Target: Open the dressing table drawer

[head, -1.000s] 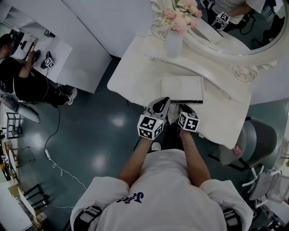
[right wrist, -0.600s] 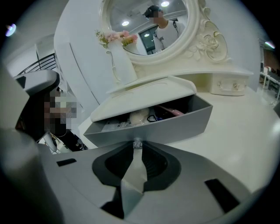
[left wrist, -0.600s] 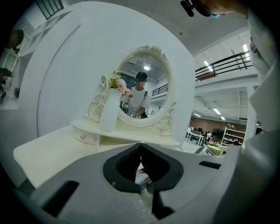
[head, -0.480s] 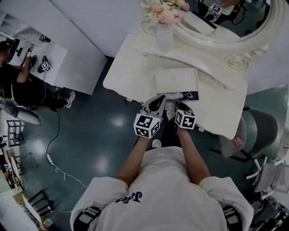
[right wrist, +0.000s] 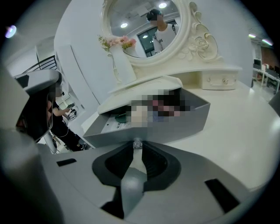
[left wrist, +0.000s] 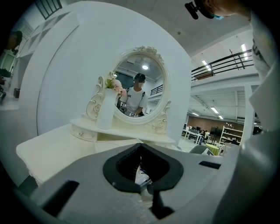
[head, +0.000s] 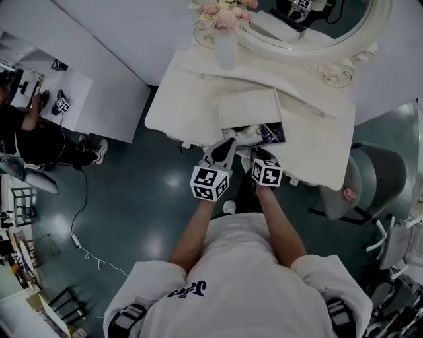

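The white dressing table [head: 180,109] has a drawer [head: 255,144] in its top front, pulled partly out, with small items showing inside. My right gripper [head: 260,154] is shut on the drawer's small round knob [right wrist: 138,143], which sits between the jaw tips of that gripper [right wrist: 138,148] against the grey drawer front [right wrist: 175,129]. My left gripper [head: 229,142] hovers just left of the drawer front with its jaws together and nothing in them. In the left gripper view that gripper [left wrist: 140,148] points level across the tabletop [left wrist: 52,151] toward the mirror [left wrist: 139,89].
An oval mirror [head: 317,20] and a white vase of pink flowers [head: 225,39] stand at the table's back. A grey chair [head: 360,191] is to the right. A person sits at a white desk [head: 63,86] far left; a cable [head: 82,218] lies on the floor.
The drawer has slid further out of the table, from a thin dark gap to an open box. Both grippers have drawn back toward my body with it.
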